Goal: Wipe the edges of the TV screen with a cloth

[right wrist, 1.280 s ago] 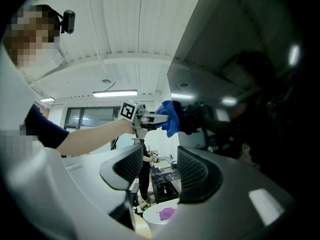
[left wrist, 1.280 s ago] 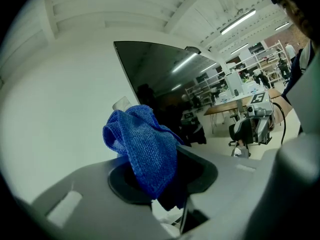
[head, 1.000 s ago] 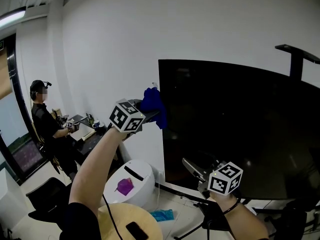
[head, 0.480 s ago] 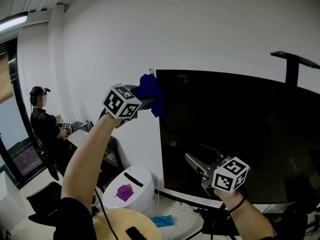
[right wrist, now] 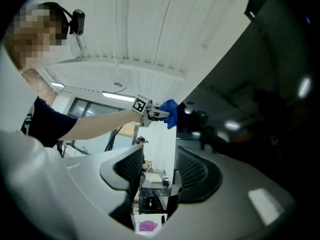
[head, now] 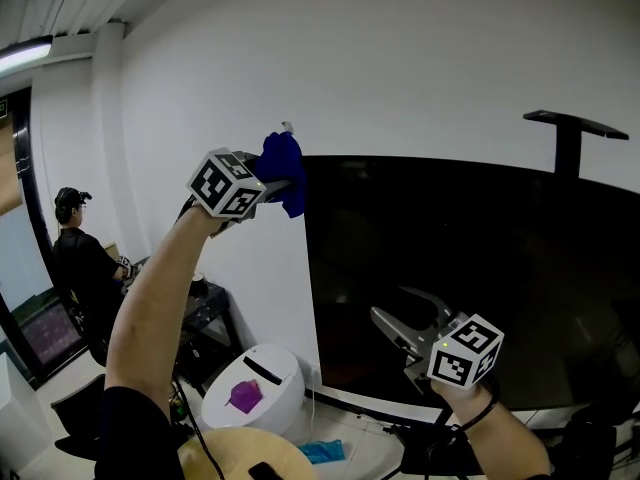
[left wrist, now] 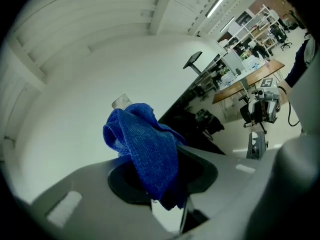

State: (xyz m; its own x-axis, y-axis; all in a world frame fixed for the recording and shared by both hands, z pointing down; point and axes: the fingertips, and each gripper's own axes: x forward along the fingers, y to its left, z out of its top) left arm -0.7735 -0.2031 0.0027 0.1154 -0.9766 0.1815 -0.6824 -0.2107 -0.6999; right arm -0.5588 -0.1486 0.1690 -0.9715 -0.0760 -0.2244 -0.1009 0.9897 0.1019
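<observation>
The blue cloth point(head: 282, 170) is bunched up in the left hand-held gripper point(left wrist: 161, 186), whose jaws are closed tight on it. Most of the fabric spills out past the tips, and a loose fold hangs down in front of them. The gripper is held high on a raised arm, with its marker cube point(head: 226, 182) just behind the cloth. The wad sits right at the upper left corner of the TV screen point(head: 470, 268). From here I cannot tell whether it presses on the edge or stops just short.

The screen is wide, black and switched off, and it spreads to the right of and below that gripper. Lower down and to the right is the right hand-held gripper point(head: 392, 304), held close in front of the lower part of the dark glass. It points up at the glass, its jaws stand well apart, and nothing is between them.

A white wall point(head: 400, 58) rises behind both grippers. A black post point(head: 568, 133) sticks up above the screen's top edge, far to the right of the cloth. Well below the left gripper, on the floor, stands a white bin point(head: 262, 393) with a purple scrap point(head: 244, 396) on top. Off to its left, a person point(head: 78, 253) sits at a worktop point(head: 205, 303).
</observation>
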